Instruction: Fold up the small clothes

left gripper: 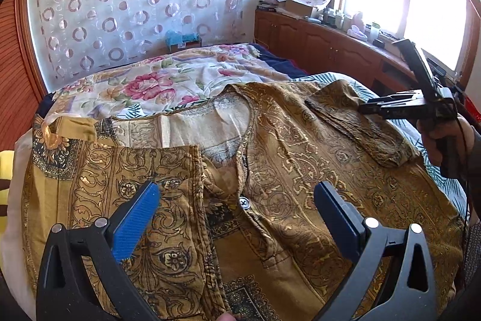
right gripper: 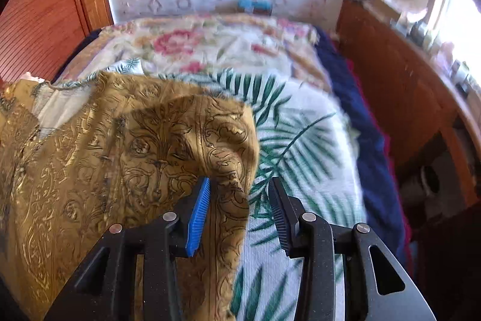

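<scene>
The left gripper (left gripper: 236,205) hangs with its jaws spread wide, while the right gripper (right gripper: 239,200) (seen from the left wrist view as a dark tool gripped by the person's right hand (left gripper: 445,137)) also stands parted.

The right gripper (right gripper: 239,185) hung open over the edge of the gold patterned garment (right gripper: 120,146) on a palm-leaf sheet (right gripper: 300,140).

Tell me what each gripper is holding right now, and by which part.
Nothing is held. The left gripper is open above the gold shirt; the right gripper is open around its sleeve edge.
</scene>
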{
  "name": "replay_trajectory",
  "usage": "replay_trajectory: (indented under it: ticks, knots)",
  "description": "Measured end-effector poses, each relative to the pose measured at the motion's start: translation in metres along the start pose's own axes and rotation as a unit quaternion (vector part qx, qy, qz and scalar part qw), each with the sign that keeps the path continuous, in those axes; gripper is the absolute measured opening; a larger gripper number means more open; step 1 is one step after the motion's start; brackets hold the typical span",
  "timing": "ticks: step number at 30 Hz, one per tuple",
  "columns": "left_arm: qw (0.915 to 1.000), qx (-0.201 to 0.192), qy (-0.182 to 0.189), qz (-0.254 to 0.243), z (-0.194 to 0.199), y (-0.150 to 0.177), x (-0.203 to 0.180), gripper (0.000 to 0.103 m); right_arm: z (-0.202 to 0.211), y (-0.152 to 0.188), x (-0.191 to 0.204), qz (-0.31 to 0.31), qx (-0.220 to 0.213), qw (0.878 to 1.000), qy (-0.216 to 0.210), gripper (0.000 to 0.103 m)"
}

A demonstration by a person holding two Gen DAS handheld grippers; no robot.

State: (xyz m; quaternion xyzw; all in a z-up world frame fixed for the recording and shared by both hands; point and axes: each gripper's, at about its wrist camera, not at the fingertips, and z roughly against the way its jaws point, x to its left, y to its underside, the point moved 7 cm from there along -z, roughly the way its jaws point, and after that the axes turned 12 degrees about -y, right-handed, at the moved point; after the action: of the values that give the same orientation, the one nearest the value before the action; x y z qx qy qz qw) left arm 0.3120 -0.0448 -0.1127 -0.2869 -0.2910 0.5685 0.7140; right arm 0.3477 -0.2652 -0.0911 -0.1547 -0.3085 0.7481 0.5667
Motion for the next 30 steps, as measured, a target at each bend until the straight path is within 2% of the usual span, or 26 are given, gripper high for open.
replay_trajectory:
  ticks: [3, 4, 9, 15, 19, 23, 27, 30]
  knots:
    - [0.9999, 0.006, -0.007, 0.009, -0.003, 0.000, 0.005, 0.103, -0.014, -0.010, 0.012, 0.004, -0.004, 1.000, -0.020, 0.042]
    - [0.9998, 0.009, -0.008, 0.013, -0.003, 0.000, 0.007, 0.103, -0.016, -0.011, 0.015, 0.011, -0.004, 1.000, -0.022, 0.047]
    - [0.9992, 0.004, -0.013, 0.036, 0.009, -0.005, 0.029, 0.103, -0.019, -0.008, 0.013, 0.030, -0.028, 0.999, -0.026, 0.051]
    - [0.9958, 0.006, -0.065, 0.064, 0.026, -0.009, 0.087, 0.102, -0.009, 0.000, 0.011, 0.034, -0.031, 0.999, -0.023, 0.054]
    - [0.9935, 0.009, -0.092, 0.066, 0.031, -0.012, 0.120, 0.094, 0.000, 0.003, 0.013, 0.031, -0.031, 0.999, -0.023, 0.055]
    - [0.9928, 0.027, -0.093, 0.070, 0.019, -0.017, 0.142, 0.072, 0.003, 0.003, 0.014, 0.032, -0.033, 0.999, -0.020, 0.055]
    - [0.9894, 0.040, -0.130, 0.051, -0.003, -0.022, 0.156, 0.052, 0.002, 0.003, 0.014, 0.031, -0.033, 0.999, -0.020, 0.056]
    - [0.9861, 0.064, -0.146, 0.048, -0.026, -0.019, 0.168, 0.050, 0.002, 0.002, 0.014, 0.031, -0.033, 0.999, -0.020, 0.056]
